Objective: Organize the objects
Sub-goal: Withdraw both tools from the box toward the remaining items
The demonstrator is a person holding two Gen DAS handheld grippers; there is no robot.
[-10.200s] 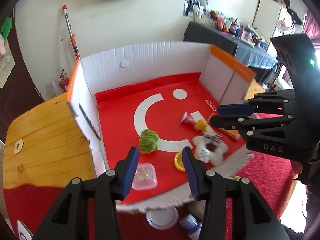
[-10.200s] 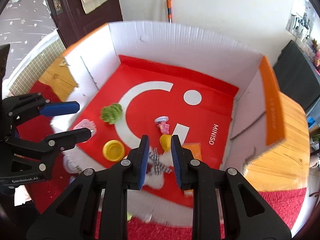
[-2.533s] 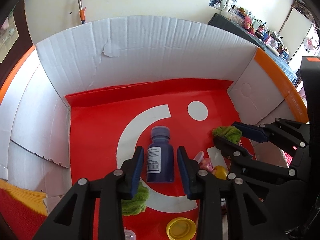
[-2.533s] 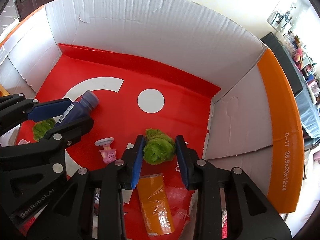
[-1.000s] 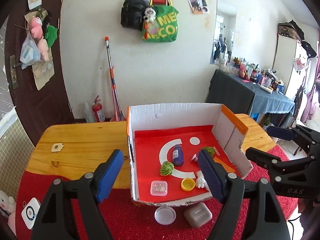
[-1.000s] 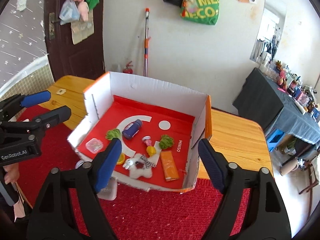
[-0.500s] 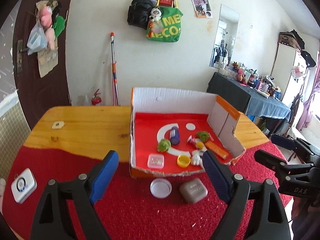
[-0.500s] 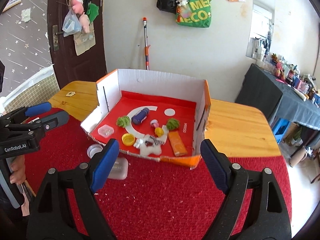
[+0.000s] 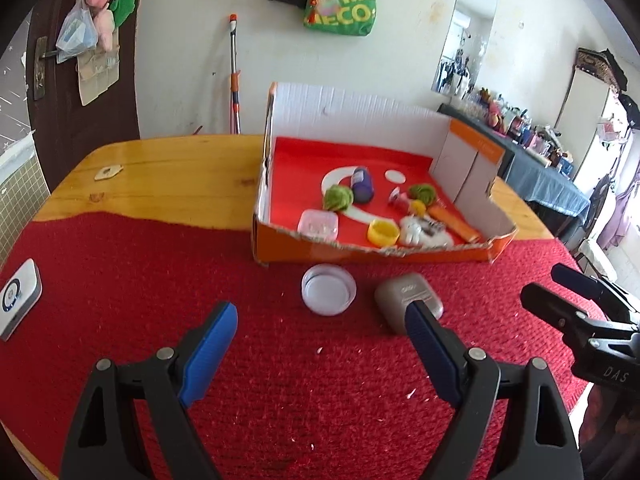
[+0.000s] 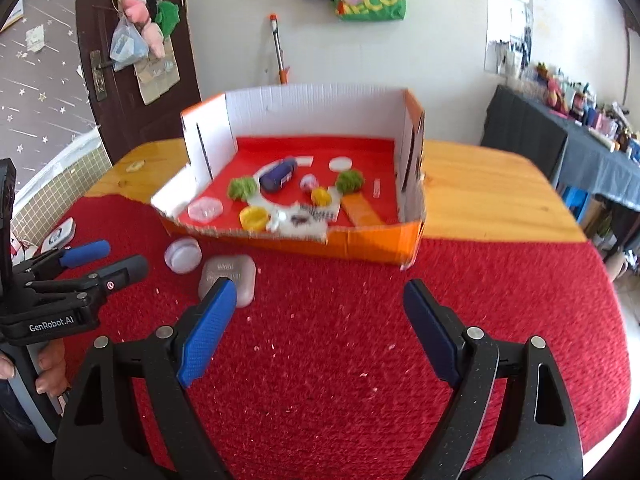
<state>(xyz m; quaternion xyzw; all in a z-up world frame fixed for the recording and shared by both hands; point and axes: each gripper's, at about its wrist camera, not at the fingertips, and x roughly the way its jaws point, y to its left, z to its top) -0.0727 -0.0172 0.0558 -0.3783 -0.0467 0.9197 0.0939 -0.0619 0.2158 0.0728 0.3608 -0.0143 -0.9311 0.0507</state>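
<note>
Both grippers, left gripper [image 9: 320, 344] wide and right gripper [image 10: 316, 324] opening, hung empty; grey case [image 9: 408, 300] and lid [image 9: 329, 289] lay unsorted at box's [image 9: 360, 254] 6 o'clock.

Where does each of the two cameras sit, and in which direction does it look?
Left wrist view: sits on the left gripper, looks forward and down over the red cloth to the cardboard box; its own open fingers show, the right gripper at the right edge.
Right wrist view: sits on the right gripper, whose jaws are opening, empty; it faces the same box; the left gripper and a hand show at left.
Shared: box, round lid, grey case.
</note>
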